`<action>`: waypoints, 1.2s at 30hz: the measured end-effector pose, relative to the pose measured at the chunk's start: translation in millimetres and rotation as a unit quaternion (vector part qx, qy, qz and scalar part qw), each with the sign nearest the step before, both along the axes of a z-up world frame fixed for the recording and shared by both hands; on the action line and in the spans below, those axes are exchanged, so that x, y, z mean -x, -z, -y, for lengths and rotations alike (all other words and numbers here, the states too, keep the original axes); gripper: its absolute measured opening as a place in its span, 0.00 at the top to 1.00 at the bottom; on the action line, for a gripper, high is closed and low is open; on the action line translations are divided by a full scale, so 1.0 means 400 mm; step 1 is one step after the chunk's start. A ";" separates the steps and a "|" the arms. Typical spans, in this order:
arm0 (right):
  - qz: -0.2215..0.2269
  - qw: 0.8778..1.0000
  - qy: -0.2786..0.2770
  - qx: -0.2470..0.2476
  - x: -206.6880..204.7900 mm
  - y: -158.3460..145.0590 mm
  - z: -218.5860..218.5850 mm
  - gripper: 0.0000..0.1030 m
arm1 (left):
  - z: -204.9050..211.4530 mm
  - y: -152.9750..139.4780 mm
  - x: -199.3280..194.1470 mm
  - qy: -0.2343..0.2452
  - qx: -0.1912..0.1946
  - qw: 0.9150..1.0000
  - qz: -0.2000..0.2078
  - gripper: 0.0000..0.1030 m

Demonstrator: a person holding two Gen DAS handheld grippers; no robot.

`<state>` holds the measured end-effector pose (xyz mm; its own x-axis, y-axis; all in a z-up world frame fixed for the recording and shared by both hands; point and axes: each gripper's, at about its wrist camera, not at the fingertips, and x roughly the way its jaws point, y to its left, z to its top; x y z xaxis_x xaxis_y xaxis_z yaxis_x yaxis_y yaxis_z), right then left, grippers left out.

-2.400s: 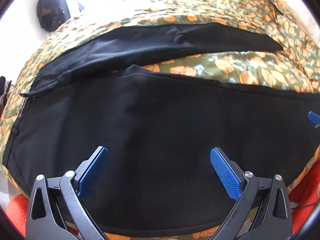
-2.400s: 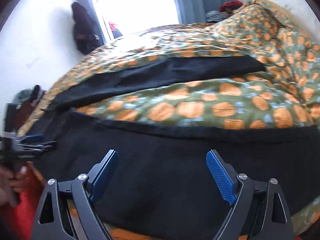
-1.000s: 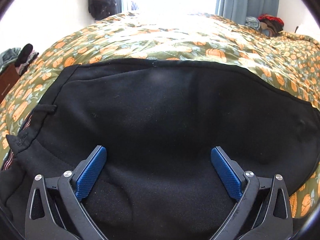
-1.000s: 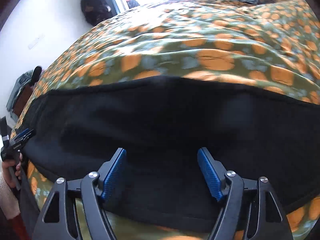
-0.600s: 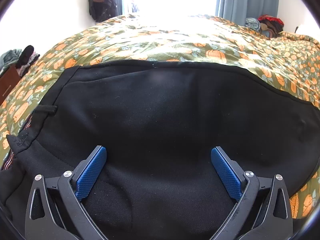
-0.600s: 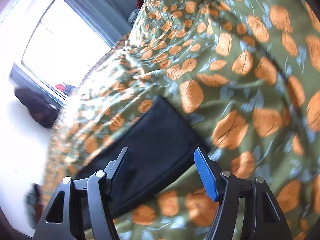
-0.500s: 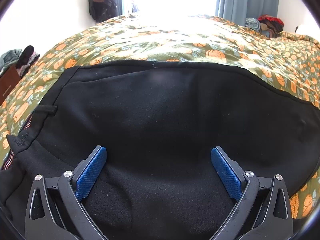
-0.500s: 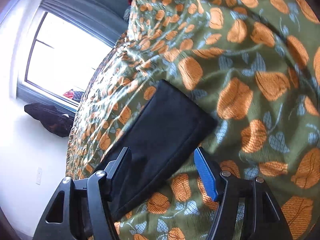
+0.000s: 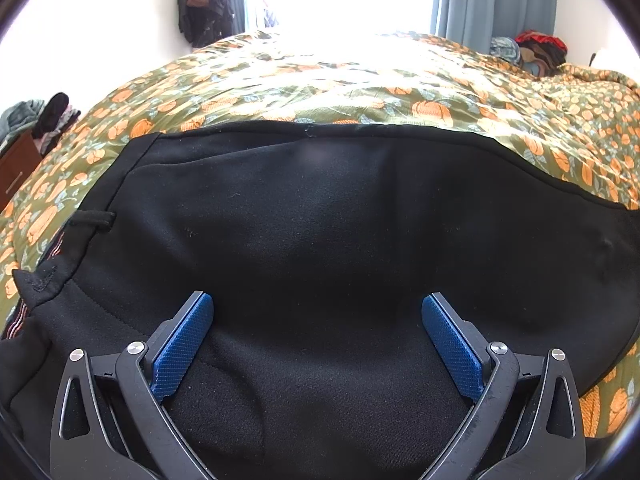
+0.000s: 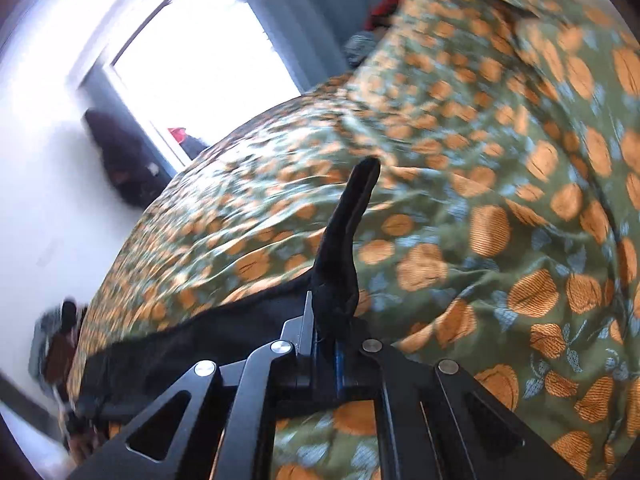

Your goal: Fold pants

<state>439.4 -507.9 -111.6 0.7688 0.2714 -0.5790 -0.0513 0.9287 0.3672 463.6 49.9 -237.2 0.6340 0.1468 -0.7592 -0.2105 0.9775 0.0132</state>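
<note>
A bed covered by an olive-green quilt printed with orange pumpkins (image 9: 400, 92) fills both views, below a bright window with grey-blue curtains (image 9: 496, 0). The black fleece pants (image 9: 340, 232) lie flat across the quilt's near side. The left hand-held gripper (image 9: 316, 316) sits over the pants with its blue-padded fingers spread wide, holding nothing. The right hand-held gripper (image 10: 325, 338) is pressed together, pinching an upstanding edge of the pants.

A green bedspread printed with orange pumpkins (image 9: 360, 80) spreads ahead of the tool. Beyond it hang blue-grey curtains (image 9: 496, 0), with a dark bag (image 9: 204, 4) on the white wall, far left.
</note>
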 end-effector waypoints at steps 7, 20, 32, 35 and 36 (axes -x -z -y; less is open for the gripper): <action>-0.054 0.997 -0.022 0.060 0.420 0.040 -0.069 0.89 | 0.013 -0.008 -0.011 -0.005 -0.025 1.000 -0.015 0.00; -0.021 0.964 0.245 0.098 0.628 0.065 -0.149 0.18 | 0.005 -0.009 -0.016 -0.008 -0.017 1.000 -0.025 0.00; -0.099 0.976 -0.069 0.183 0.501 0.262 -0.521 0.07 | 0.006 -0.009 -0.016 -0.008 -0.016 1.000 -0.025 0.01; -0.097 0.980 -0.066 0.162 0.497 0.278 -0.501 0.03 | 0.005 -0.009 -0.016 -0.008 -0.016 1.000 -0.025 0.00; -0.094 0.980 -0.065 0.161 0.499 0.279 -0.501 0.02 | 0.005 -0.009 -0.016 -0.008 -0.016 1.000 -0.025 0.00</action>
<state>239.7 -307.6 -223.4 0.6105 0.1400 -0.7795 -0.1367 0.9881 0.0704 469.9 47.8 -233.7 0.5926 0.1815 -0.7848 -0.2242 0.9729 0.0557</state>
